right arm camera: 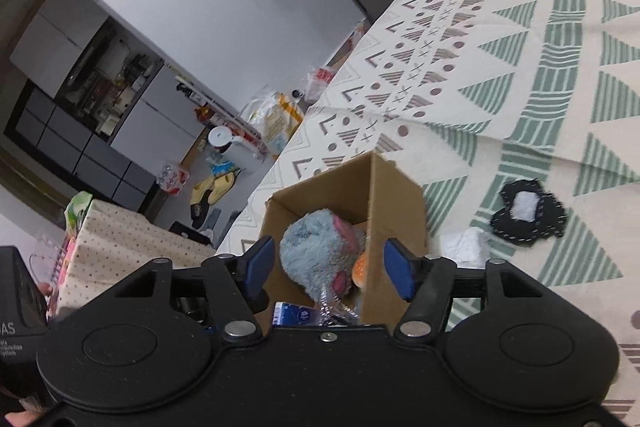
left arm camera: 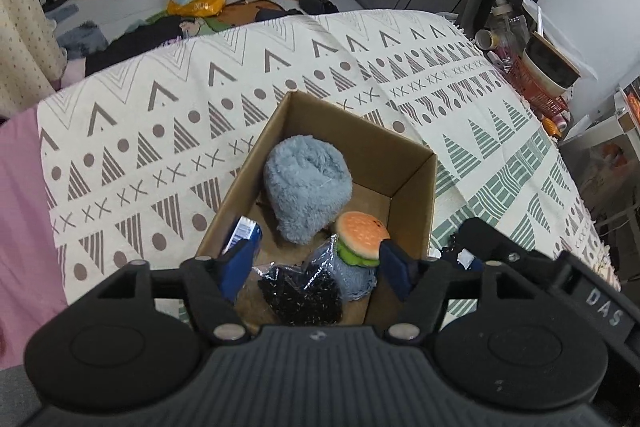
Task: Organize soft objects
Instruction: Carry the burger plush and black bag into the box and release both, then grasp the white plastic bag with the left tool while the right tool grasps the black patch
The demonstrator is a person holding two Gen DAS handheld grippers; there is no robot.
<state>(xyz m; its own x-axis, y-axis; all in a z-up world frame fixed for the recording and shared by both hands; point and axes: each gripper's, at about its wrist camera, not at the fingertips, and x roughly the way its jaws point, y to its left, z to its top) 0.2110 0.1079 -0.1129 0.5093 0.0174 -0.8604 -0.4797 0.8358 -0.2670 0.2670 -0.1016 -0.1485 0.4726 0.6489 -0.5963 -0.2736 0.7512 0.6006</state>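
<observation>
Judging by what already lies in the cardboard box, most of the sorting looks finished; the fluffy blue plush fills the box toward 12 o'clock in the left wrist view, the burger toy sits just beside it at about 4 o'clock, a knitted blue piece lies under the burger, and a dark sparkly pouch rests at 6 o'clock near the box's close wall; a blue tissue pack stands against the wall at 8 o'clock.

The box stands on a patterned bed cover; in the right wrist view two things remain outside it, a black-and-white patch at 3 o'clock from the box and well apart from it, and a crumpled white cloth just beside the box's right wall; these look like what is left to gather.

The left gripper hovers over the box with its fingers spread wide and nothing between them; the right gripper likewise hangs above the box, fingers apart and empty; the next reach would probably go toward 3 o'clock for the patch.
</observation>
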